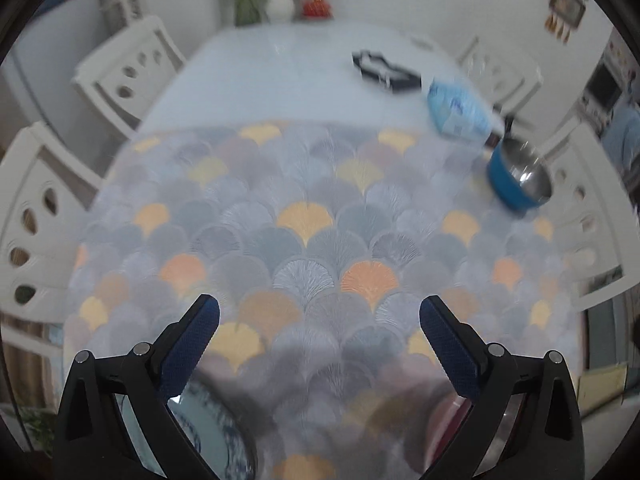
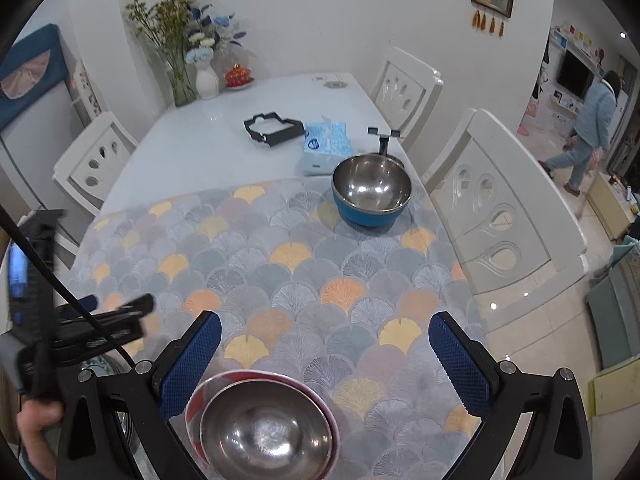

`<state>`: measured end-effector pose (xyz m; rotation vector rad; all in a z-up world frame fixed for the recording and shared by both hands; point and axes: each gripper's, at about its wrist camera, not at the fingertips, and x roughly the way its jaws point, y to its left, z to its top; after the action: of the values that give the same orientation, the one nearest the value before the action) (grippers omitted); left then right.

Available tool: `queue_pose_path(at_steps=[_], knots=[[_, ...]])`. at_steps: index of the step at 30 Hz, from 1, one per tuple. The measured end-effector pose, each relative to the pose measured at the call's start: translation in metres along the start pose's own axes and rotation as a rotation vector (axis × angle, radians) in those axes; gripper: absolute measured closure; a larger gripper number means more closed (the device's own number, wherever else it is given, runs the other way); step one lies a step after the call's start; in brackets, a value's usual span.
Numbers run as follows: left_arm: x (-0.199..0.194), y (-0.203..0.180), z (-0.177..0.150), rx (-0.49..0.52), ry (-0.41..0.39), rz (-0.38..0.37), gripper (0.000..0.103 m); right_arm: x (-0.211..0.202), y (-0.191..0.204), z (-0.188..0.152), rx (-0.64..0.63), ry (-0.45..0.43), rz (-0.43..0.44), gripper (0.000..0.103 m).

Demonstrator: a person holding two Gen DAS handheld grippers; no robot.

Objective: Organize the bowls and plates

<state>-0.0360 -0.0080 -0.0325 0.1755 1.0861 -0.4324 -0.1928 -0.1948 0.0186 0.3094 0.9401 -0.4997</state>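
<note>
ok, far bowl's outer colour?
Blue outside, steel inside: the far bowl, clearest in the right wrist view.

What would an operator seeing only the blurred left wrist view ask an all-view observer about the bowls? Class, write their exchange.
Operator: What's the reddish blur bottom right?
Observer: A red-rimmed, steel-lined bowl, under the open right hand-held gripper.
Operator: Is the blue-sided steel bowl empty?
Observer: Yes, empty and upright on the scallop-patterned mat.
Operator: Anything behind it?
Observer: A small black stand, beside a blue tissue pack.
</note>
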Motion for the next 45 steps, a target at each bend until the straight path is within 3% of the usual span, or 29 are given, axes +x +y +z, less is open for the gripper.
queue_pose_path(at_steps=[7, 15, 22, 30, 35, 38, 45], knots=[[-0.057, 0.002, -0.042, -0.06, -0.105, 0.035, 0.002, -0.035, -0.031, -0.019, 0.002, -0.063, 0.027, 0.0], [-0.104, -0.001, -0.073, -0.109, -0.165, 0.052, 0.002, -0.059, -0.033, -0.032, -0.084, -0.089, 0.051, 0.0], [-0.151, 0.035, -0.092, -0.16, -0.263, 0.169, 0.002, -0.06, -0.028, -0.045, -0.128, -0.059, 0.087, 0.0], [-0.177, 0.059, -0.098, -0.17, -0.308, 0.234, 0.002, -0.06, -0.03, -0.053, -0.126, -0.04, 0.102, 0.0], [-0.187, 0.056, -0.094, -0.158, -0.334, 0.215, 0.002, -0.06, -0.037, -0.052, -0.108, -0.045, 0.08, 0.0], [-0.188, 0.042, -0.084, -0.121, -0.345, 0.154, 0.002, -0.059, -0.046, -0.044, -0.083, -0.052, 0.064, 0.0], [-0.163, -0.021, -0.024, 0.061, -0.349, 0.064, 0.002, -0.054, -0.074, -0.007, 0.0, -0.096, 0.0, 0.0]])
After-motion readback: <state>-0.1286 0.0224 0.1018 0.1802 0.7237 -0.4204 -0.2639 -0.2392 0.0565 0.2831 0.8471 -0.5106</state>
